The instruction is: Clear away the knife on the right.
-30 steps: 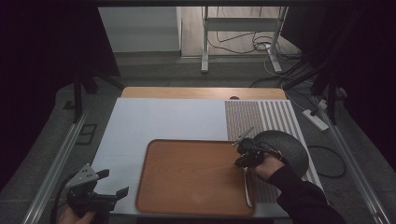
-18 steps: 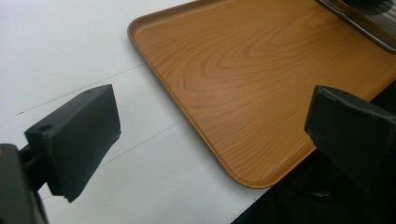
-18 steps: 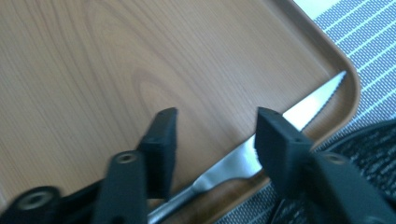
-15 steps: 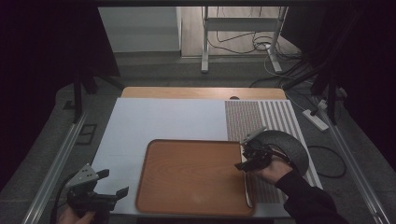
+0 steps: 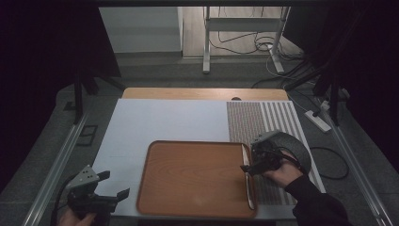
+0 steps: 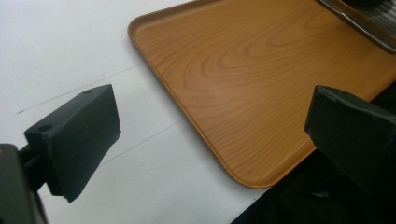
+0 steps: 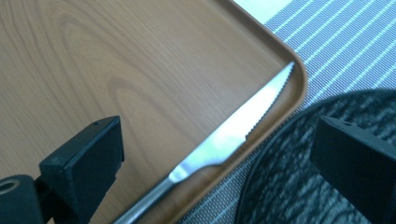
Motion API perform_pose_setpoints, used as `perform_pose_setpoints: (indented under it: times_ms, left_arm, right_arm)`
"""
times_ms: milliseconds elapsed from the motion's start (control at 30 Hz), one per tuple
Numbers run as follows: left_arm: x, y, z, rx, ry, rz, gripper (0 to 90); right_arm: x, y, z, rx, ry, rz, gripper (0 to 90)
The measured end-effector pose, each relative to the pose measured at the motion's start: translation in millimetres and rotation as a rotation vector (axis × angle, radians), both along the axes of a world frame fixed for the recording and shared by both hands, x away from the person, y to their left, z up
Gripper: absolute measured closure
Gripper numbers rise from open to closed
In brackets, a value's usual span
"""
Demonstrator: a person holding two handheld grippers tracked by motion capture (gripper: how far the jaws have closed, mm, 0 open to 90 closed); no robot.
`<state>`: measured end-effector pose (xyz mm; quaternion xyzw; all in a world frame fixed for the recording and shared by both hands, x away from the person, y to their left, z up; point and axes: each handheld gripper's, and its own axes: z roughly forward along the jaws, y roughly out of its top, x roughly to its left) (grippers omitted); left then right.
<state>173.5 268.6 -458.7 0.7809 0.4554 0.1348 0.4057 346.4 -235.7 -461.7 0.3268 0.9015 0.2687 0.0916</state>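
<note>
Along the tray's (image 5: 197, 179) right rim, knife (image 5: 246, 176) points away.

no readable text, label or number anywhere.

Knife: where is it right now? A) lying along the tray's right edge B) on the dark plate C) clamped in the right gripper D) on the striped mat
A: the knife lies along the right rim of the tray, with the right gripper open above it.
</note>
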Motion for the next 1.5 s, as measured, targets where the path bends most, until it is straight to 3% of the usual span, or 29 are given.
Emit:
perform_pose_setpoints:
  times_ms: [567,1500]
  left_arm:
    - [0.2,0.4,-0.1,-0.004,0.003,0.002,3.3]
    - [-1.0,3.6,1.1,-0.024,-0.014,0.029,0.4]
  right_arm:
    - [-27.6,-30.9,8.1,0.037,-0.064,-0.079,0.0]
    - [-66.9,-70.1,13.1,0.114,-0.082,-0.175,0.0]
